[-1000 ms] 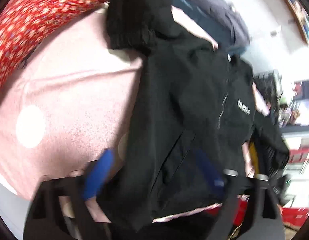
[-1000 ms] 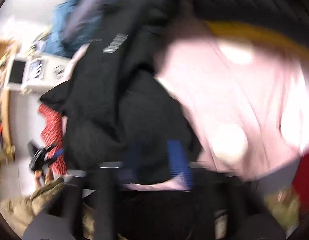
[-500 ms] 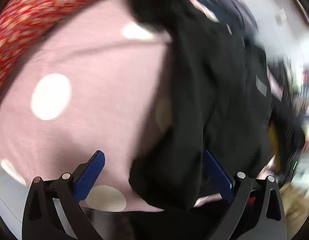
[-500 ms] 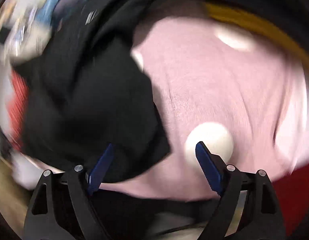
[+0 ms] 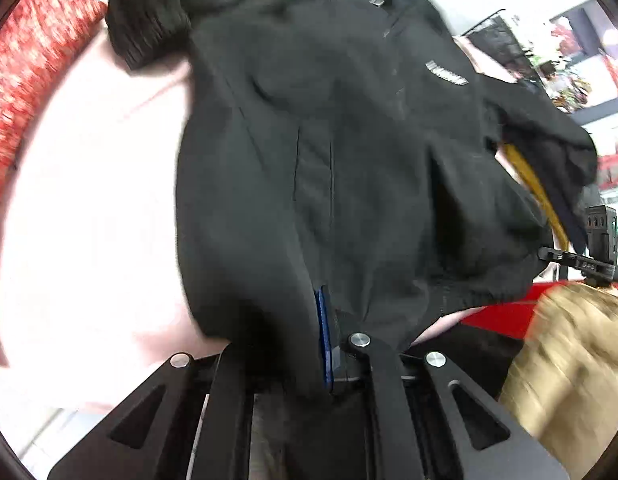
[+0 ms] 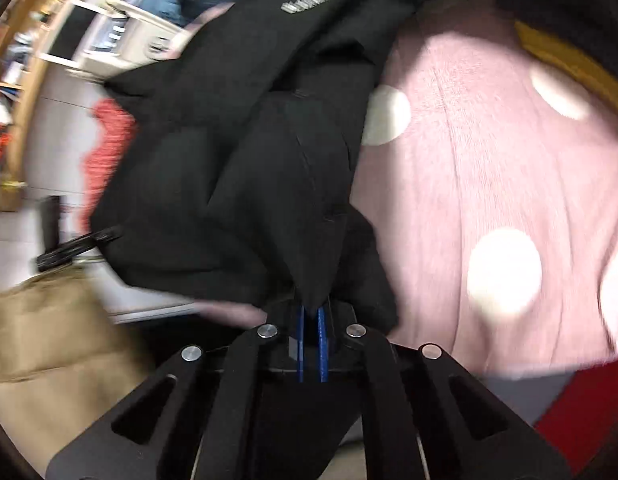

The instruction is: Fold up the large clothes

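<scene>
My left claw (image 5: 327, 344) has just snapped closed from wide apart and now pinches the hem of the black jacket (image 5: 349, 140). My right claw (image 6: 311, 344) did the same and nips another fold of it. The jacket lies on the pink spotted sheet (image 6: 489, 152). Farther off, a white chest label (image 6: 313, 0) is too blurred to read.

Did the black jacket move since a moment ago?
Yes. The jacket now bunches up in the right claw, covering more of the pink dotted sheet than before. The claw's jaws have just closed on it.
</scene>
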Tool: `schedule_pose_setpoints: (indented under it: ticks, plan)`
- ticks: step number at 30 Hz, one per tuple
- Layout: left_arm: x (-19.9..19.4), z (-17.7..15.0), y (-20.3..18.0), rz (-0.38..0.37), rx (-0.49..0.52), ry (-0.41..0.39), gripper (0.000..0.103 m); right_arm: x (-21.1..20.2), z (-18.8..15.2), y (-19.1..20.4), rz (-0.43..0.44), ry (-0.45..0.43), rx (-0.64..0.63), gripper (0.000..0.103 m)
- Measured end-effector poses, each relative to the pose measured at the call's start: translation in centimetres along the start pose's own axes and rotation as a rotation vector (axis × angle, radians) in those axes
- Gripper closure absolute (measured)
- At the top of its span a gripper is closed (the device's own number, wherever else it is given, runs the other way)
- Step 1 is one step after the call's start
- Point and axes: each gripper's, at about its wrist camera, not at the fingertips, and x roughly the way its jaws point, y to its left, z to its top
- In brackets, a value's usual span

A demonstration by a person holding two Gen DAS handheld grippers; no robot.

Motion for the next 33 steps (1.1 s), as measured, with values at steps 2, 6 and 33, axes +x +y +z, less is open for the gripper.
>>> schedule_pose_setpoints:
  ticks: [2,6,33]
  plan:
    - [-1.5,-1.1,1.3,0.027,0.001,0.034,0.093,-2.5,-2.1,0.7,0.001,0.031,-0.027,0.098]
    - [2.0,-3.5,4.5,0.047,-0.094,0.162,0.092,-1.0,-4.7,0.0,-0.077,0.136,0.003,0.098]
    - [14.8,9.4,-2.8,0.249,0.116,0.114,0.005,18.8,5.0,7.8,-0.648,0.262,-0.256,0.007]
